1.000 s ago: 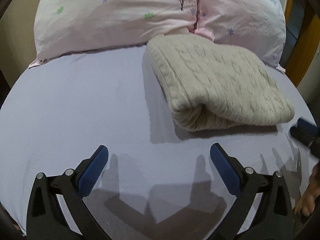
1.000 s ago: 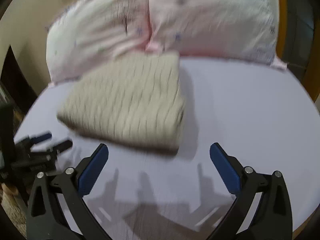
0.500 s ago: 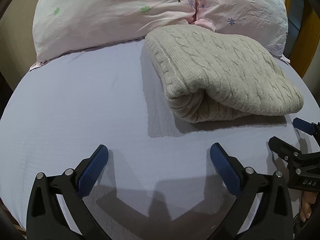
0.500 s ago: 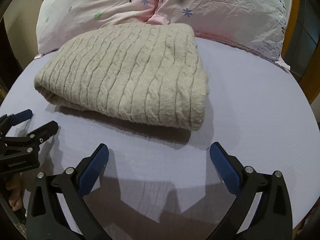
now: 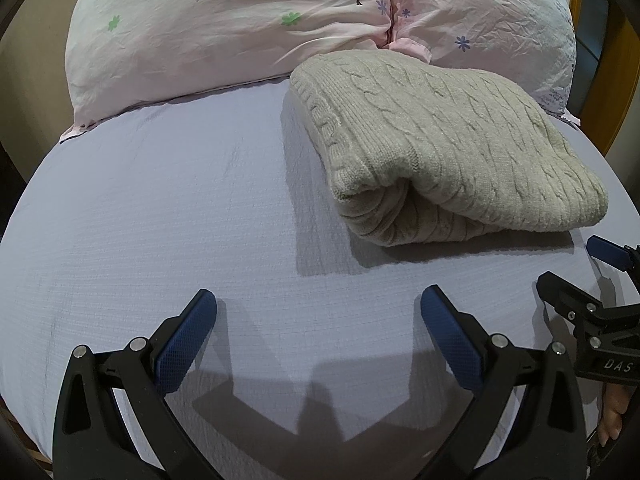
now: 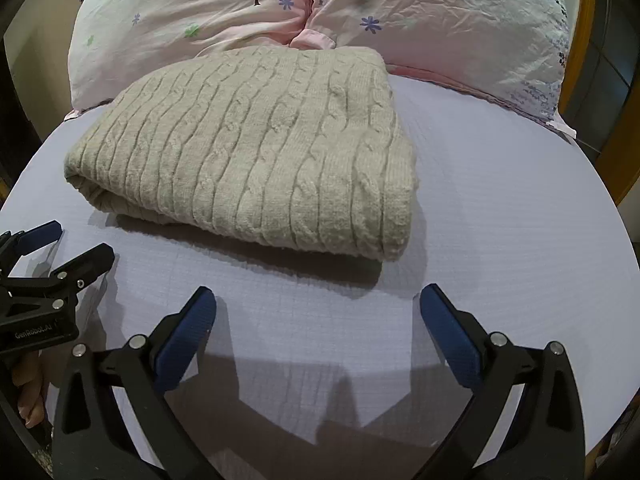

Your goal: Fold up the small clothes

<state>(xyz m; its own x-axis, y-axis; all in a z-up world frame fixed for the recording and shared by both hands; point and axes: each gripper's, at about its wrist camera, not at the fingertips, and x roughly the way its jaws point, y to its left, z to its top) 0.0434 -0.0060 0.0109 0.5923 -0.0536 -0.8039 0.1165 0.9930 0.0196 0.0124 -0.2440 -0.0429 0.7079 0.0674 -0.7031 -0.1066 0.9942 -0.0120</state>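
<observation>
A beige cable-knit sweater lies folded on the lavender bed sheet, its far edge against the pillows. It also shows in the right wrist view. My left gripper is open and empty, low over the sheet, in front and to the left of the sweater. My right gripper is open and empty, in front of the sweater's near edge. Each gripper appears at the edge of the other's view: the right one and the left one.
Two pink floral pillows lie at the head of the bed behind the sweater. A wooden bed frame stands at the right. The sheet stretches to the right of the sweater.
Both grippers have drawn back and settled low in front of the sweater. The right view has gone from blurred to steady. The sweater has not changed shape.
</observation>
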